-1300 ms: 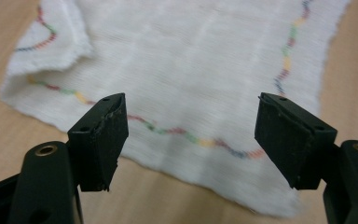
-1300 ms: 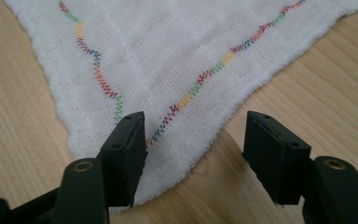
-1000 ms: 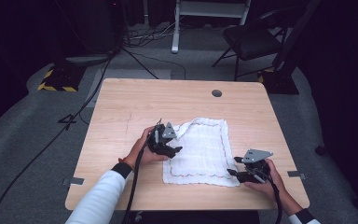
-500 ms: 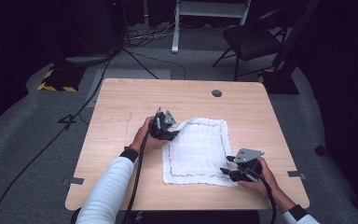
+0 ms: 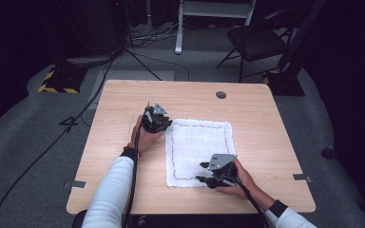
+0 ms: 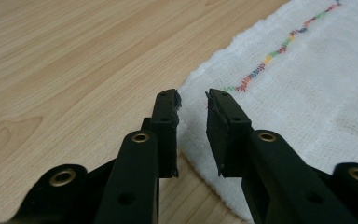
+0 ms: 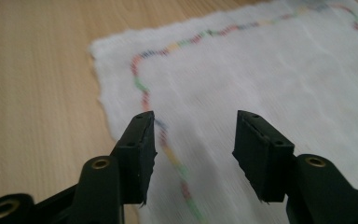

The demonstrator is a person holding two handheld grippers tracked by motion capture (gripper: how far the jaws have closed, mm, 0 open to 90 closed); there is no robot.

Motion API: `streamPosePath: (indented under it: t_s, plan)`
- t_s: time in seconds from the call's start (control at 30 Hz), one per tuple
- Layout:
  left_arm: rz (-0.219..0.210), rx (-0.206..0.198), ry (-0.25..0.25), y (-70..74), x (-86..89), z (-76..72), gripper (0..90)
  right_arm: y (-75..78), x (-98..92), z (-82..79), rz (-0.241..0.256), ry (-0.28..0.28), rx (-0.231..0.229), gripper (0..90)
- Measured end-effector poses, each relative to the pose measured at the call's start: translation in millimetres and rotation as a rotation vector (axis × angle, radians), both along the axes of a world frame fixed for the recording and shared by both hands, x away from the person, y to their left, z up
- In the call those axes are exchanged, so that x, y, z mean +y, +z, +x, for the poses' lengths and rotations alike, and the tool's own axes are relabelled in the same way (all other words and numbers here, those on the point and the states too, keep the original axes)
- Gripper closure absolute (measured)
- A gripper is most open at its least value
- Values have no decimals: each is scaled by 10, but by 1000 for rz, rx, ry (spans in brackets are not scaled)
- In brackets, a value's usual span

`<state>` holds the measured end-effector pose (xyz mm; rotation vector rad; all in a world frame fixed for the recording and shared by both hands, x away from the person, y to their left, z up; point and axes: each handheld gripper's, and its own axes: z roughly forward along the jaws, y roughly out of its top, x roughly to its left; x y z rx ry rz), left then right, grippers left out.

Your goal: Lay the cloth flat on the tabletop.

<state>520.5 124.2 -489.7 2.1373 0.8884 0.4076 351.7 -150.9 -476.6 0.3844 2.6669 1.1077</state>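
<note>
A white woven cloth (image 5: 198,152) with a thin multicoloured zigzag stitch near its hem lies flat and rectangular (edges slightly wavy) on the pale wood-grain table (image 5: 266,123). The left gripper (image 5: 158,124) sits at the cloth's far left corner; in the left gripper view (image 6: 192,100) its black, ribbed jaws stand a narrow gap apart, straddling the corner's edge without pinching it. The right gripper (image 5: 205,172) hovers over the near edge; in the right gripper view (image 7: 195,126) its jaws gape wide above the stitched border, holding nothing.
</note>
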Motion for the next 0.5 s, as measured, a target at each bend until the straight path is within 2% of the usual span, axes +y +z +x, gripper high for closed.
streamPosePath:
  t_s: [0.03,0.07,0.1,0.13,0.17,0.23,0.3,0.37,0.4,0.43,0.5]
  plan:
    - [-5,7,7,-9,-2,11,716,2,89,-15,2,20,6,481]
    - [-19,22,10,-18,-9,23,663,4,177,-28,4,38,20,473]
    - [-9,25,16,-18,-16,31,609,4,260,-46,14,57,28,474]
    - [18,21,38,-21,-39,44,547,2,323,-63,17,68,28,474]
    - [25,23,52,-26,-51,63,470,-6,426,-80,6,94,30,472]
    - [-7,54,84,-42,-60,118,360,-18,559,-101,5,125,35,468]
    - [-20,86,137,-52,-69,178,302,-36,656,-110,2,142,34,463]
    - [-26,122,134,-70,-75,235,246,-73,716,-105,-3,146,34,455]
    - [-26,122,134,-70,-75,235,247,-73,716,-105,-3,146,34,455]
    - [20,121,132,-91,-108,259,242,-111,749,-86,-15,147,37,452]
    - [28,108,122,-97,-117,262,234,-139,763,-59,-16,147,49,453]
